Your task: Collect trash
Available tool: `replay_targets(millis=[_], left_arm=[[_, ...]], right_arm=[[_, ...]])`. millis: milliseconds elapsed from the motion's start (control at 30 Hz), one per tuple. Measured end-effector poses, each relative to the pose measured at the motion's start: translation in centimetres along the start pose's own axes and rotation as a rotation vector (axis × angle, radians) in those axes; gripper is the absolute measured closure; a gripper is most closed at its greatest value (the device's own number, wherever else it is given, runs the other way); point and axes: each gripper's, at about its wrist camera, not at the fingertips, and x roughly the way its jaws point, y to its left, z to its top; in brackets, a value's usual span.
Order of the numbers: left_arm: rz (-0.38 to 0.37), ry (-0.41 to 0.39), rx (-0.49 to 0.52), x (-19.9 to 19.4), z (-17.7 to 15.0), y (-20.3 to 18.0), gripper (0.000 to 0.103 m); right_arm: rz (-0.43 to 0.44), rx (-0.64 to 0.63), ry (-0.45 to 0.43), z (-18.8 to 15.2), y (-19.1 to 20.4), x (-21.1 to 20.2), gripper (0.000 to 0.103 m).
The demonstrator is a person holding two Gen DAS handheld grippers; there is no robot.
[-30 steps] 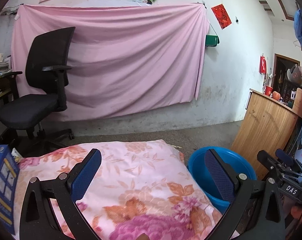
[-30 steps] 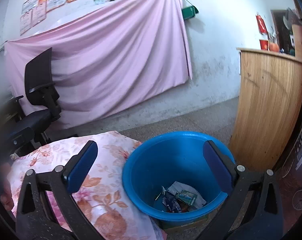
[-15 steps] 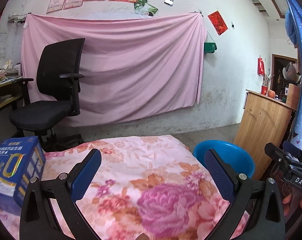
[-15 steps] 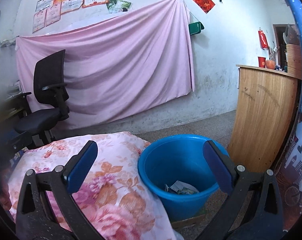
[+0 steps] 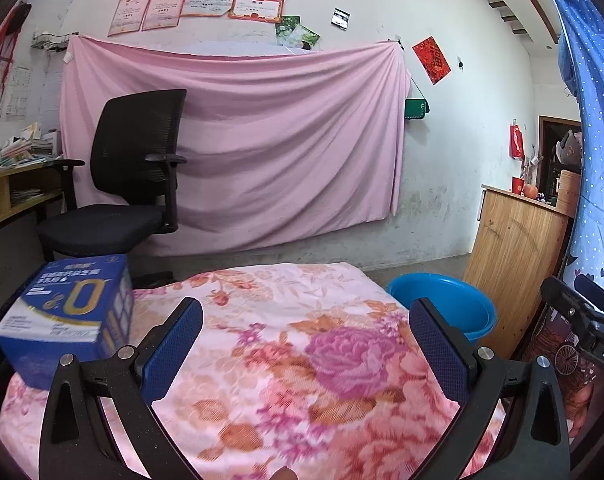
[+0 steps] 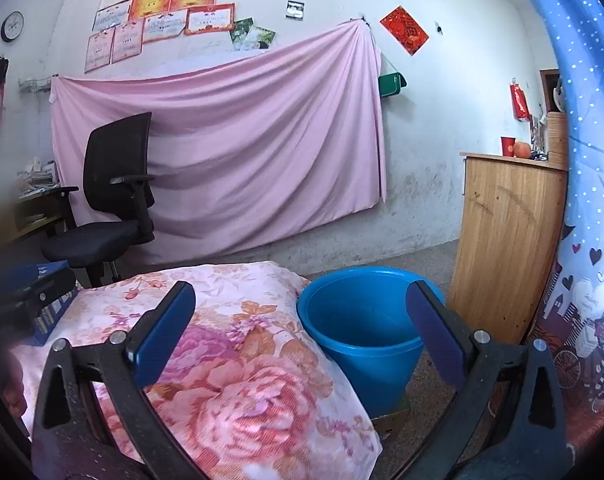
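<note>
1. Nearest the cameras, the left gripper (image 5: 306,340) and the right gripper (image 6: 300,320) both have their blue pads spread wide with nothing between them. Empty tongs held level above the surface suggest a pause between pickups, not a carry.

2. Just under both sits the flowered cloth (image 5: 286,360), which covers a raised surface. No scrap of trash shows on the part in view, so either this patch is done or what remains lies outside both views; I cannot tell which.

3. At about 9 o'clock in the left wrist view, a blue box (image 5: 68,316) rests on the cloth's left edge, upright and intact. Whether it counts as trash cannot be told from here.

4. At about 3 o'clock from the left gripper, and straight ahead of the right one, stands the blue bucket (image 6: 362,320), on the floor right against the cloth's right edge. That spot makes sense for a bin: low and close, so things can be dropped in from above. Its inside is not visible from this angle, so what it holds is unknown.

5. Beyond the bucket, at 2 o'clock, a wooden cabinet (image 6: 506,240) stands, hemming in that side.

6. Farther off, at 10 o'clock, a black office chair (image 5: 130,184) stands before a pink sheet (image 5: 262,140) hung on the far wall, both well clear of the work.
</note>
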Motion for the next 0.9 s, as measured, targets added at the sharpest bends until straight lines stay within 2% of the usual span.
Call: replay_targets(millis=[467, 900], left_arm=[[0.033, 0.005, -0.015, -3.8, -3.7, 1.8, 0.002], [0.043, -0.011, -0.034, -4.2, -5.5, 2.2, 0.002]], right_arm=[[-0.007, 0.003, -0.029, -2.4, 3.0, -4.2, 0.0], [-0.032, -0.011, -0.037, -5.5, 4.6, -5.2, 0.0]])
